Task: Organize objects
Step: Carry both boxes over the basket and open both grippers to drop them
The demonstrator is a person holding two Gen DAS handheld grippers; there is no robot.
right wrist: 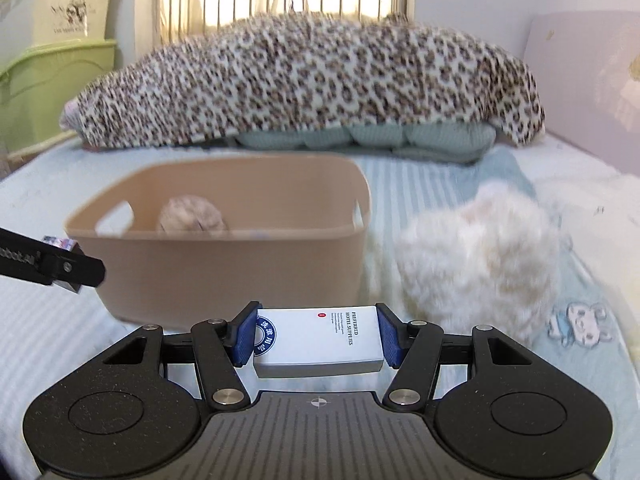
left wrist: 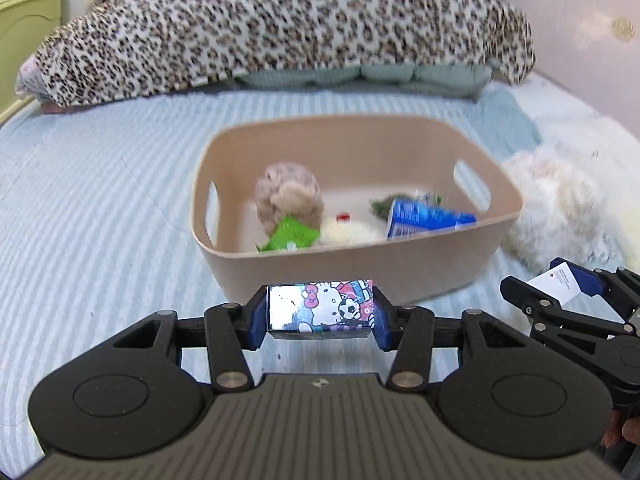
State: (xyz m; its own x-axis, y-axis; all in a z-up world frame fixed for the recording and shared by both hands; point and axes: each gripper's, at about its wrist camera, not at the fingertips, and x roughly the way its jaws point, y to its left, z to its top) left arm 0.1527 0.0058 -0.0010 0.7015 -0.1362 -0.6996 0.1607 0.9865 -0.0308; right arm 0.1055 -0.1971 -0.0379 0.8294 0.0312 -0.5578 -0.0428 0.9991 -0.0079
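Note:
My left gripper [left wrist: 320,314] is shut on a small cartoon-cat box [left wrist: 322,308], held just in front of the near wall of a beige plastic bin [left wrist: 360,264] on the bed. The bin holds a tan plush toy [left wrist: 289,196], a green packet [left wrist: 292,236], a white plush [left wrist: 348,234] and a blue packet [left wrist: 424,220]. My right gripper [right wrist: 318,340] is shut on a white hotel-supplies box [right wrist: 318,340], near the bin [right wrist: 224,276] at its right front corner. The right gripper also shows in the left wrist view [left wrist: 560,292], and the left gripper in the right wrist view [right wrist: 60,264].
A fluffy white plush [right wrist: 476,256] lies right of the bin. A leopard-print blanket [right wrist: 304,80] over green pillows [right wrist: 360,136] lies at the back of the bed. Green and cream storage boxes [right wrist: 52,60] stand beyond the bed's left edge. A pink wall panel [right wrist: 580,80] is on the right.

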